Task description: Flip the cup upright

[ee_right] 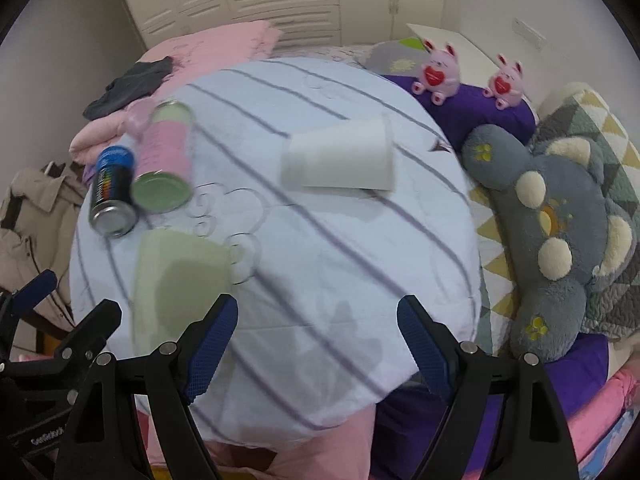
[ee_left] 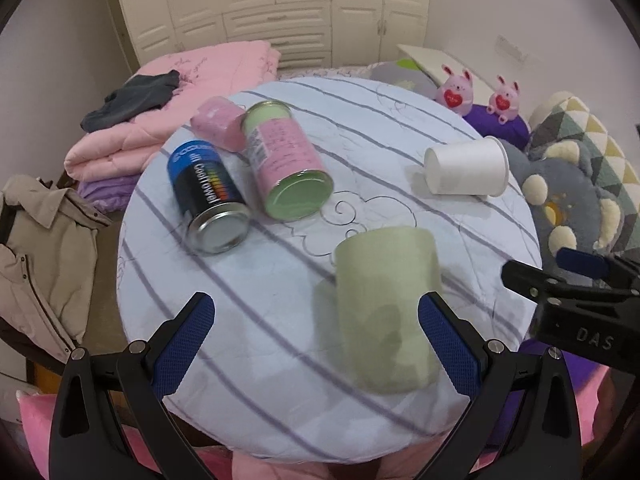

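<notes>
Bedroom clutter surrounds a round table [ee_left: 400, 120] covered in a striped white cloth, with cream wardrobes behind. From the left wrist view, a pale green cup [ee_left: 384, 308] lies on its side near the table's front edge, just ahead of the left gripper [ee_left: 316, 344], whose fingers are spread wide and hold nothing; the right finger sits just beside the cup's flank. A white paper cup [ee_left: 466, 166] also lies tipped over farther back (which cup is meant is not certain). Two cans [ee_left: 248, 172] lie on their sides to the left. From the right wrist view, the right gripper [ee_right: 318, 346] hangs released above bare cloth, empty, with the green cup [ee_right: 176, 276] off to its left. Nothing is upright yet; grasping and turning both remain.
</notes>
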Demonstrator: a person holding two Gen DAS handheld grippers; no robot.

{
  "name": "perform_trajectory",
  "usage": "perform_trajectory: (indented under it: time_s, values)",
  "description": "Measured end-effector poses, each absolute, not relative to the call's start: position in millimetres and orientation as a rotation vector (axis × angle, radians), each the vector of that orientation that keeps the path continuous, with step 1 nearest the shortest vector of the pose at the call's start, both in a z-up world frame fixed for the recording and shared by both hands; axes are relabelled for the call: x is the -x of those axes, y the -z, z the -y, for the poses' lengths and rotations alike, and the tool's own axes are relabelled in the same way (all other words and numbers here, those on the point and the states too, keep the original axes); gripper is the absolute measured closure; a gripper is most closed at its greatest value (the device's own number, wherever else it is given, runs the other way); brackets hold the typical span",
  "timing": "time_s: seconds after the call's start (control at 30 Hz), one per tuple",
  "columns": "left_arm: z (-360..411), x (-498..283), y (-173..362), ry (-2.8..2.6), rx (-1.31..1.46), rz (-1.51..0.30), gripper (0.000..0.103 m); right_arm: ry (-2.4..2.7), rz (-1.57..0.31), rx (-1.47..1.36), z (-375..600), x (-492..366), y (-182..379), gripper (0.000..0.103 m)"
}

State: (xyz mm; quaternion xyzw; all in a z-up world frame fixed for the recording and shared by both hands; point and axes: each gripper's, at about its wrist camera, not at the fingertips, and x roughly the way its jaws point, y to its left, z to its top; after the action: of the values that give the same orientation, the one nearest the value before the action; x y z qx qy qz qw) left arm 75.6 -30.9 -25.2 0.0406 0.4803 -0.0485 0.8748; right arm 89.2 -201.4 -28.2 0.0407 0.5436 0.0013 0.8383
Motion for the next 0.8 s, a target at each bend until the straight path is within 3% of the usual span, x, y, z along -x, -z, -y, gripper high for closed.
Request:
perform_trajectory:
  time_s: [0.8]
  values:
    - [75.9,-128.4,70.2,0.022,-0.021,-1.245,0.0,-0.011,-1.227,-0.163,259.6,-119.6,69.8,0.019]
